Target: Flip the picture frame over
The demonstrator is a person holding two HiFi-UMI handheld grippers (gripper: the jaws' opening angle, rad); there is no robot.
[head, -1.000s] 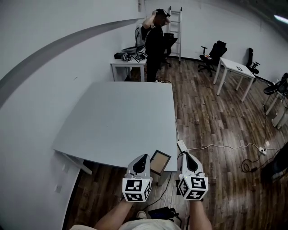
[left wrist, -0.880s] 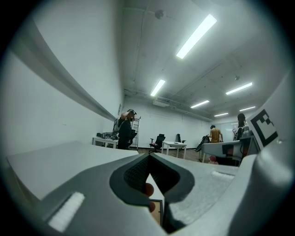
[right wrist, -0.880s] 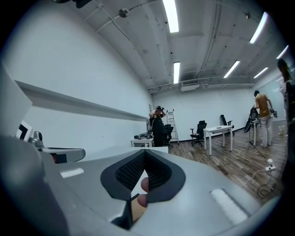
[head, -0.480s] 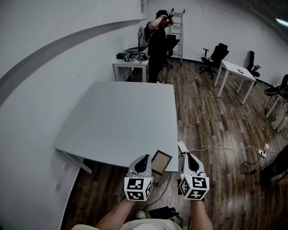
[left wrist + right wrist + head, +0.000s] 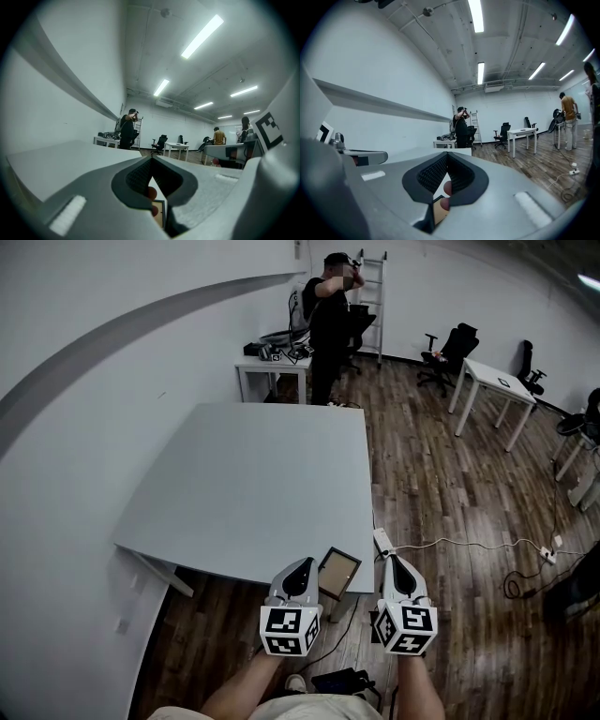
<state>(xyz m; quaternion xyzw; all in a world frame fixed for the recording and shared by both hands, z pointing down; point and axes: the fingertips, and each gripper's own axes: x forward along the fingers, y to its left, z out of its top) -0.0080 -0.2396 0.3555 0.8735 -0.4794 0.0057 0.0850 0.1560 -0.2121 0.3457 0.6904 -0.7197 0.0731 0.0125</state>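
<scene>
A small picture frame (image 5: 338, 573) with a dark rim and a tan panel lies on the near edge of the grey table (image 5: 253, 484). It sits between my two grippers. My left gripper (image 5: 305, 562) hovers just left of the frame with its jaws closed tip to tip and nothing in them. My right gripper (image 5: 388, 559) is just right of the frame, past the table's corner, also shut and empty. In the left gripper view a corner of the frame (image 5: 159, 213) shows below the gripper (image 5: 151, 160). The right gripper view shows the frame (image 5: 438, 211) under the gripper (image 5: 447, 154).
A white power strip (image 5: 382, 542) with a cable lies on the wood floor by the table's near right corner. A person (image 5: 328, 324) stands at the far end beside a small cluttered table (image 5: 272, 367). A ladder, office chairs and a white desk (image 5: 492, 385) stand further back.
The person at the back has shifted a little with arms still raised. Both grippers and the picture frame stay where they were.
</scene>
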